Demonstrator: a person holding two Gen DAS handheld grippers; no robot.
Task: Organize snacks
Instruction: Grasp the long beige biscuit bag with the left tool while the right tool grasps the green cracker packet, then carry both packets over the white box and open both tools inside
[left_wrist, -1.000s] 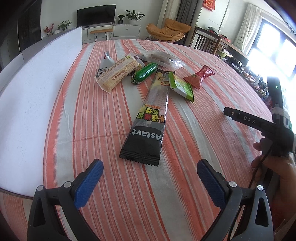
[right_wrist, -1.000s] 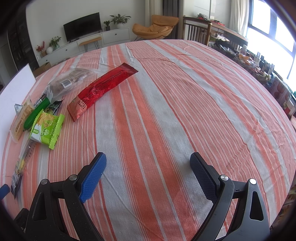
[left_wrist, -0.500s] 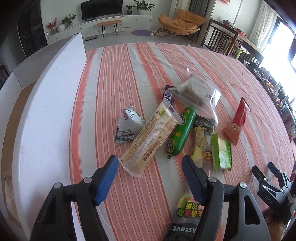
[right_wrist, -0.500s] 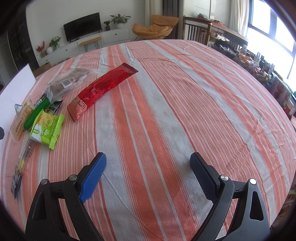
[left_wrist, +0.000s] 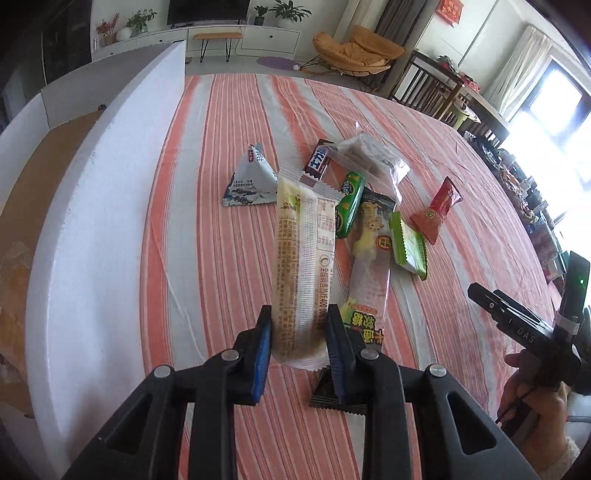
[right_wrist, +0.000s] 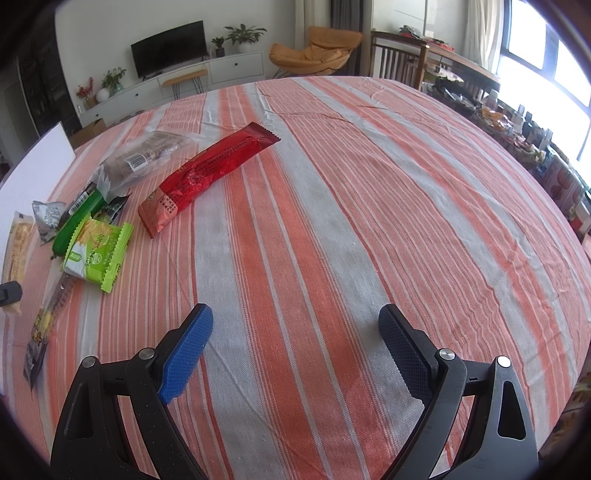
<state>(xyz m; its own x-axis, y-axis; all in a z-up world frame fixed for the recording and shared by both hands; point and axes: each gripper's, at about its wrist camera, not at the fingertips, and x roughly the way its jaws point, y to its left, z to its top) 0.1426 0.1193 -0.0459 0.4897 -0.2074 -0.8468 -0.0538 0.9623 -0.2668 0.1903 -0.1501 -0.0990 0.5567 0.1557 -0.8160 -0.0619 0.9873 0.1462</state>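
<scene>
**Pale wafer packet gripped at its near end**

Low in the left wrist view, the left gripper (left_wrist: 300, 341) is closing, its blue pads pinching the near end of a long pale snack packet (left_wrist: 304, 258), which rises toward the frame's centre. It looks light, crinkly and slippery, probably brittle inside; a grip across the sealed end seems safest. Beyond lies the snack pile (left_wrist: 369, 206) on the striped tablecloth (left_wrist: 221, 184). Only the right wrist view shows the right gripper (right_wrist: 295, 349) splayed wide, holding nothing, and the red packet (right_wrist: 210, 170) full-length.

Left gripper (left_wrist: 299, 338) angled downward, jaws closing on a packet; right gripper (right_wrist: 295, 345) angled downward, jaws wide apart
</scene>
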